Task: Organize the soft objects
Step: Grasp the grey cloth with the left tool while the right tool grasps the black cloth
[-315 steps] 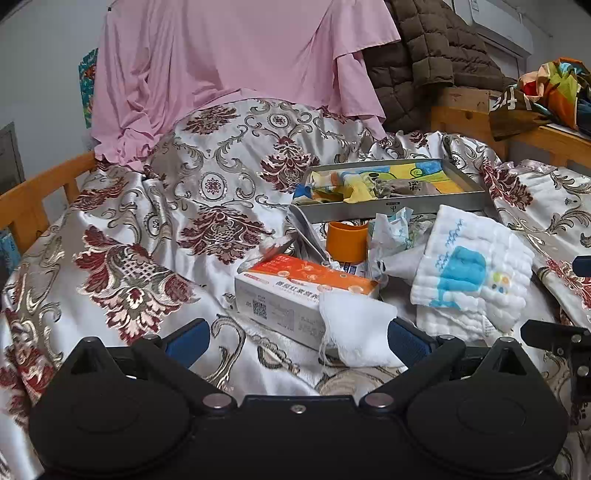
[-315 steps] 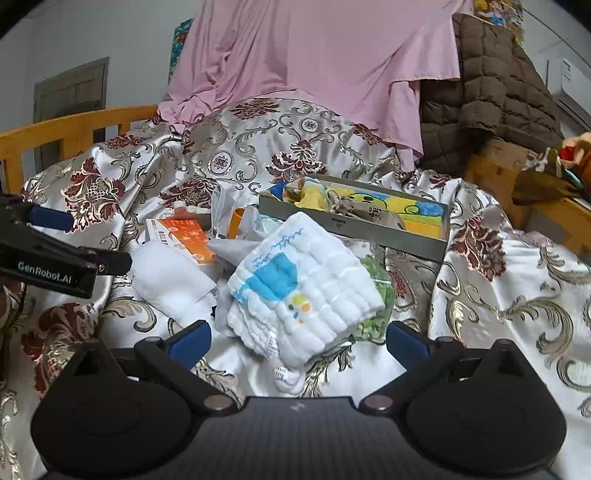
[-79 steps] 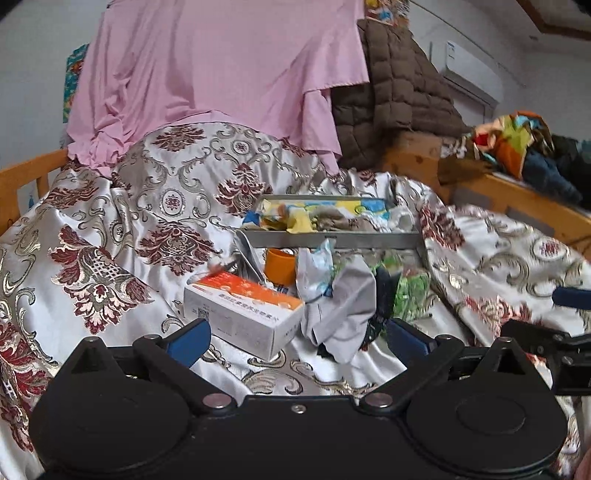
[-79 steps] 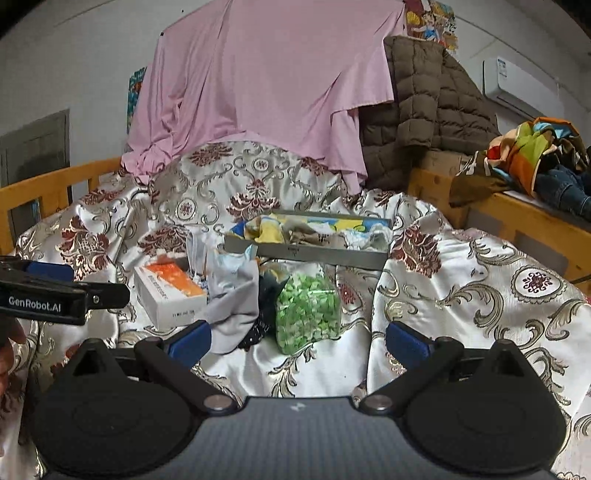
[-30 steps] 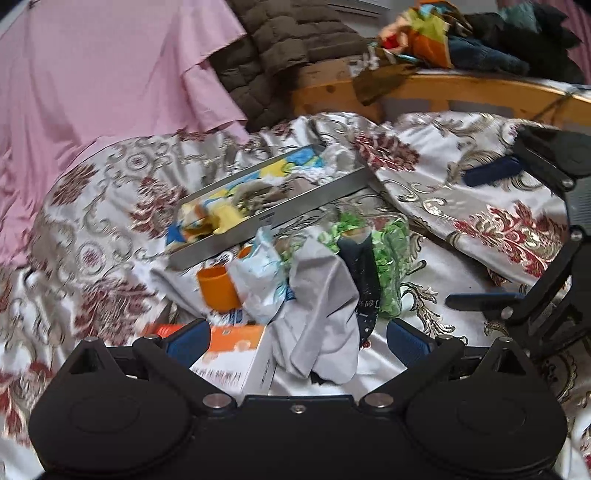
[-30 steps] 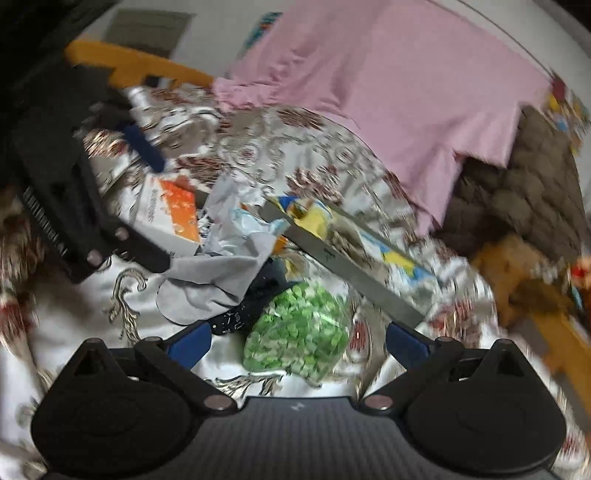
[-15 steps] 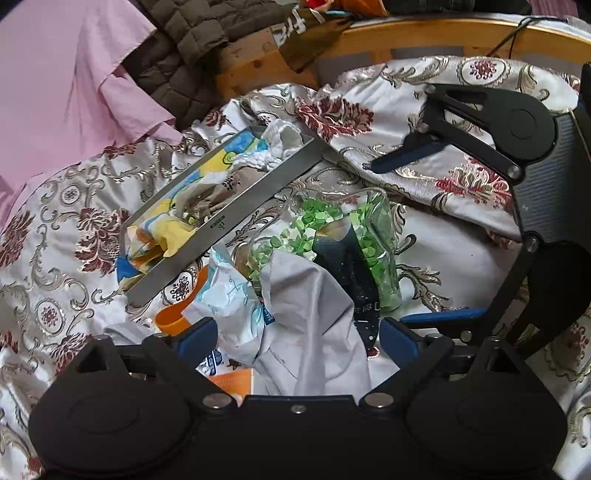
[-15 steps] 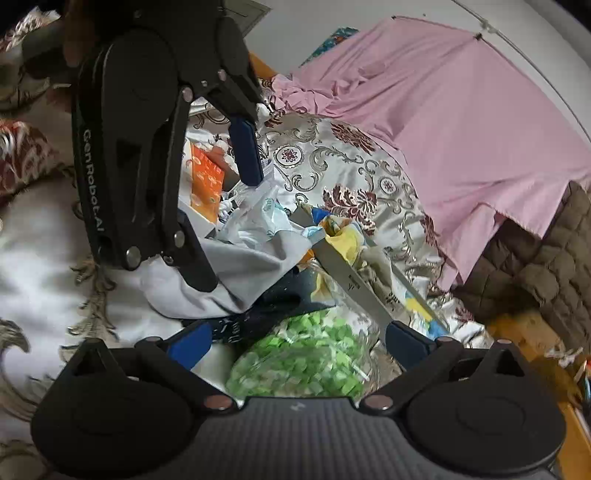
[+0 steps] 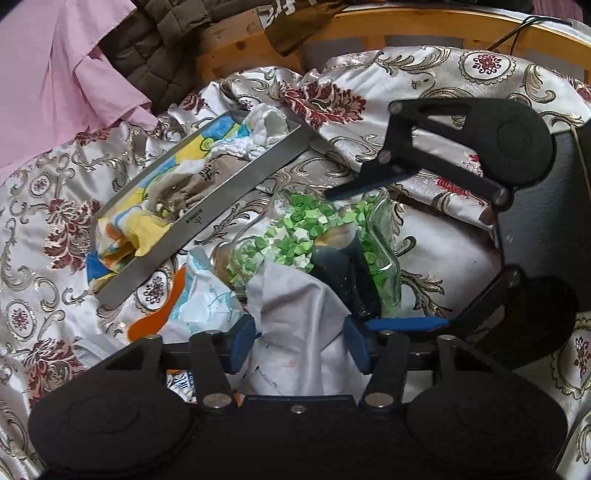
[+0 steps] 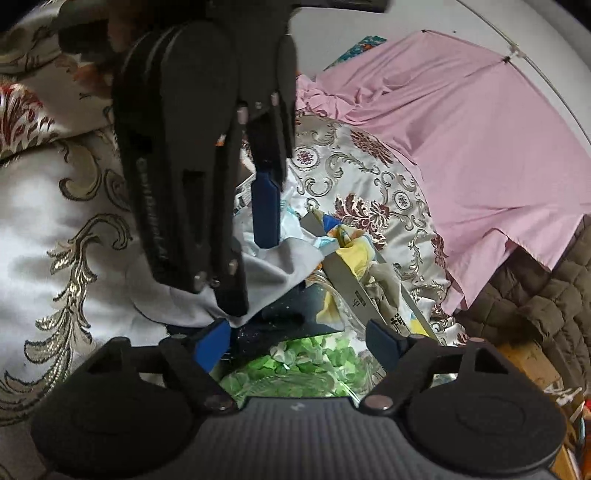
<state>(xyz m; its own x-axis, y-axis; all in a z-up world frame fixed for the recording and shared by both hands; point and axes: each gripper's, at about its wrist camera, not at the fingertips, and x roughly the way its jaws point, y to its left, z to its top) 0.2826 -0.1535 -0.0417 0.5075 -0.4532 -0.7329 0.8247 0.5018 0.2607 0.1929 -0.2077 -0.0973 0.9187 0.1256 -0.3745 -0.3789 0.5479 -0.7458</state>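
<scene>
A grey cloth [image 9: 295, 332] lies crumpled on the pile, with a dark blue cloth [image 9: 336, 273] beside it on a clear bag of green bits [image 9: 295, 229]. My left gripper [image 9: 299, 343] straddles the grey cloth and its jaws are closing, the pads at the cloth's edges. My right gripper [image 10: 299, 347] comes in from the right, jaws closing. The dark cloth [image 10: 273, 325] and the green bag [image 10: 306, 362] sit between its pads, which are not pressing. A grey metal tray [image 9: 221, 206] behind holds several folded cloths.
An orange cup [image 9: 155, 325] and a white-blue wrapper [image 9: 207, 299] lie left of the grey cloth. A patterned satin spread [image 9: 443, 240] covers the bed. A pink sheet [image 9: 55, 74], a brown quilted jacket [image 9: 159, 44] and a wooden rail [image 9: 369, 26] stand behind.
Both grippers have moved in over the pile and tilted down. Their jaws have narrowed, the left around the grey cloth. The right gripper has rolled and now faces the left one closely.
</scene>
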